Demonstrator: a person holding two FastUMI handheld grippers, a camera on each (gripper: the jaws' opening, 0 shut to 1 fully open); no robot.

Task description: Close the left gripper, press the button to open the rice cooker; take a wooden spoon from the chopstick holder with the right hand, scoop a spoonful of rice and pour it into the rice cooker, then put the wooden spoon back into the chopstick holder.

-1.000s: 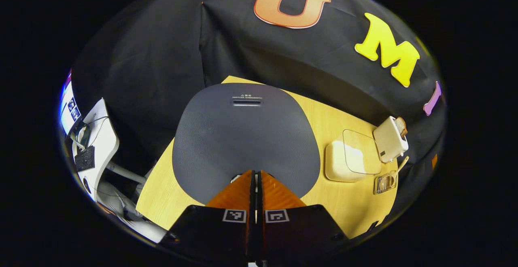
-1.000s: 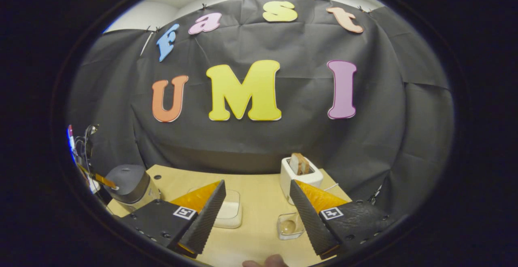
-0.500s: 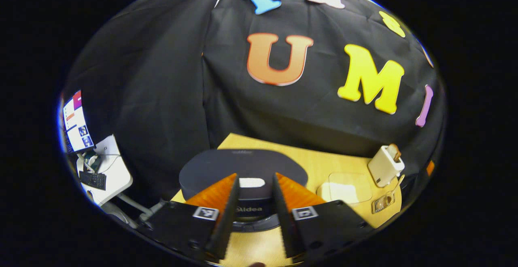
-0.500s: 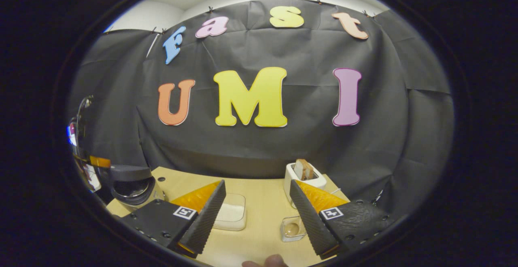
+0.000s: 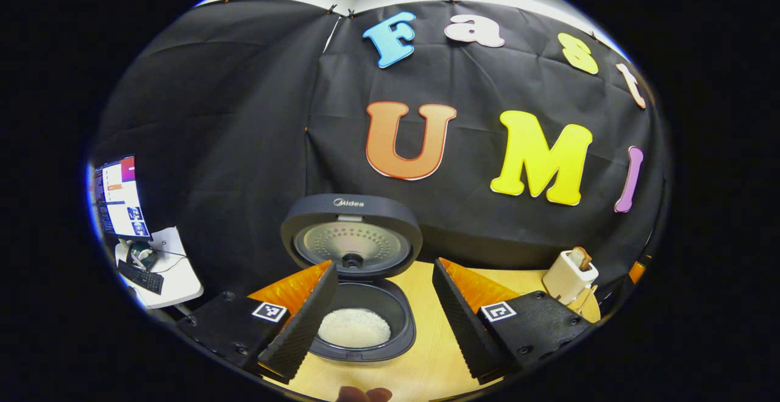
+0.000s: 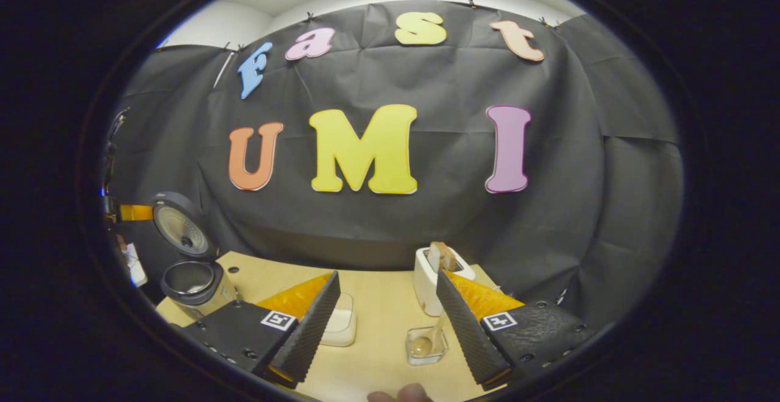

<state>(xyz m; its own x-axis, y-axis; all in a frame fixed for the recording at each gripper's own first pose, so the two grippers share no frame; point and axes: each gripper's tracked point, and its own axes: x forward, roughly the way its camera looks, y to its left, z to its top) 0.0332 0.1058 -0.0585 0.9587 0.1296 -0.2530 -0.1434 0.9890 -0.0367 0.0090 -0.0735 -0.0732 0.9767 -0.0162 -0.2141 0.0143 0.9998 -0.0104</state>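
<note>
The dark rice cooker stands open on the wooden table, its lid upright and white rice in the pot. My left gripper is open just in front of it, holding nothing. In the right gripper view the cooker is at the far left. A wooden spoon lies in the clear chopstick holder, just ahead of my open, empty right gripper. A white rice container sits behind that gripper's left finger.
A white toaster holding bread stands behind the chopstick holder and shows again at the right as the toaster. A side desk with a keyboard and monitor is off the table's left edge. A fingertip shows at the bottom.
The left gripper was shut against the cooker's closed lid; it has opened and drawn back, and the lid has swung up. The right gripper has barely shifted.
</note>
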